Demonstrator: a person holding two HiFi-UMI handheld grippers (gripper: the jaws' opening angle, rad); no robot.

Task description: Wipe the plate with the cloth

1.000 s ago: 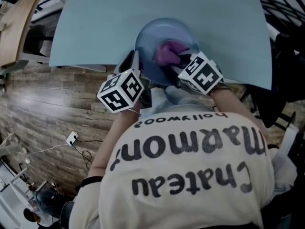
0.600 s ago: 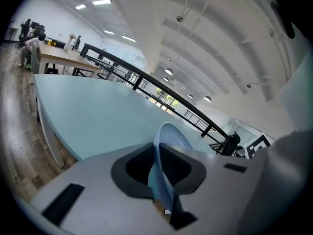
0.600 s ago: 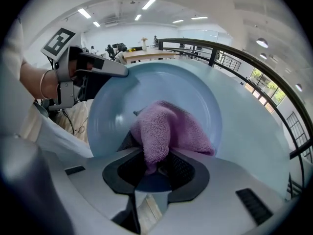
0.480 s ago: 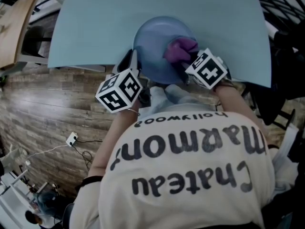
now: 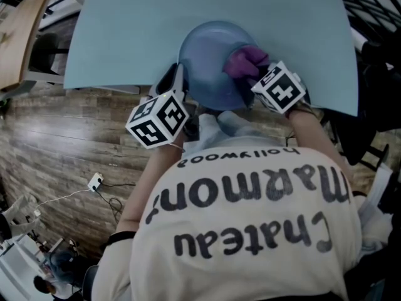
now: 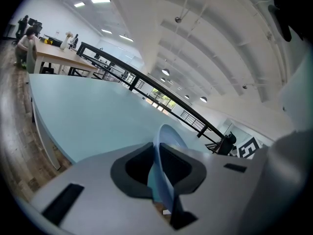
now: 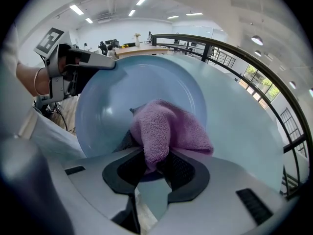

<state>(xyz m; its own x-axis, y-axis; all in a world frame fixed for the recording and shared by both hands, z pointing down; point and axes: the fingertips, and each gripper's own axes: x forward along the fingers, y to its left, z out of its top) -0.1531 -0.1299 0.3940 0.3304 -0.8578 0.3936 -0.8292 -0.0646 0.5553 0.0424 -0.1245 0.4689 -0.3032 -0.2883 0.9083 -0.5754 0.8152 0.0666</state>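
Note:
A pale blue plate (image 5: 213, 58) sits at the near edge of the light blue table (image 5: 125, 36). My left gripper (image 5: 177, 83) is shut on the plate's left rim; in the left gripper view the plate (image 6: 161, 173) runs edge-on between the jaws. The purple cloth (image 5: 245, 61) lies on the plate's right side, and my right gripper (image 5: 254, 80) is shut on it. In the right gripper view the cloth (image 7: 164, 131) bunches up out of the jaws and rests against the plate (image 7: 122, 102).
Wooden floor (image 5: 62, 143) lies below the table's near edge, with a white power strip and cable (image 5: 94, 182) on it. A person's back in a cream printed shirt (image 5: 250, 224) fills the lower view. Dark railings (image 5: 369, 5) stand at the right.
My right gripper has carried the cloth rightward across the plate, from its middle to its right side. The left gripper and the plate have stayed put.

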